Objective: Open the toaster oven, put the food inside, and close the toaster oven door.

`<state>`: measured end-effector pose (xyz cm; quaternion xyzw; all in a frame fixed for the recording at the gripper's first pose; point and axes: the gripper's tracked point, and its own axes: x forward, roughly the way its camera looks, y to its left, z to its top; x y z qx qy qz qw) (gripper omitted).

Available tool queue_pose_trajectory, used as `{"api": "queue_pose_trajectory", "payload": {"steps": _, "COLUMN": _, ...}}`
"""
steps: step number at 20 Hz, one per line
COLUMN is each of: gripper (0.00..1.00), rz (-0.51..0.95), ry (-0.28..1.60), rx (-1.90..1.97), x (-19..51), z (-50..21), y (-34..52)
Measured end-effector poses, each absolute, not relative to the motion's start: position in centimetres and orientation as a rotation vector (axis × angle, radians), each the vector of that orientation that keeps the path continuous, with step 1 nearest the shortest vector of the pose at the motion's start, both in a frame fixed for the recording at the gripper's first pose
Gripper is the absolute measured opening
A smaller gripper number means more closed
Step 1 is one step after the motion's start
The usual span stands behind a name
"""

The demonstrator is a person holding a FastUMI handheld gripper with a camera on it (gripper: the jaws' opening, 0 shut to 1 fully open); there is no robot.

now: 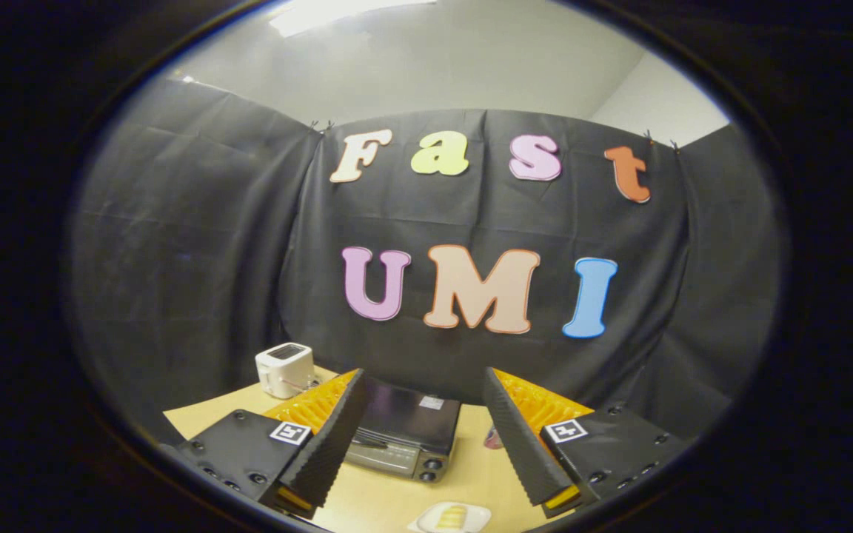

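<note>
Gripper view shows your gripper with its fingers spread wide, holding nothing. Beyond them the toaster oven stands on the table, door closed. The food lies on a white plate before the oven; a white toaster stands behind it.

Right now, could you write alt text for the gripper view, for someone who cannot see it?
The open hand-held gripper hovers above a light wooden table, its fingers framing a closed dark toaster oven just ahead. A small white plate with a yellow slice of food lies below the fingers, and a white pop-up toaster stands beyond the oven.
</note>
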<state>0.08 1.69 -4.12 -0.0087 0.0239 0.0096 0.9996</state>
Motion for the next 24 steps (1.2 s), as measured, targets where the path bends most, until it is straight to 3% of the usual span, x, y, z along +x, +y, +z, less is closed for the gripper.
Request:
{"api": "queue_pose_trajectory", "payload": {"steps": 16, "gripper": 0.99, "rz": 0.191, "ry": 0.116, "rx": 0.095, "x": 9.4, "z": -16.8, "y": 10.3}}
{"api": "queue_pose_trajectory", "payload": {"steps": 24, "gripper": 0.99, "rz": 0.069, "ry": 0.024, "rx": 0.060, "x": 13.7, "z": -21.0, "y": 11.6}}
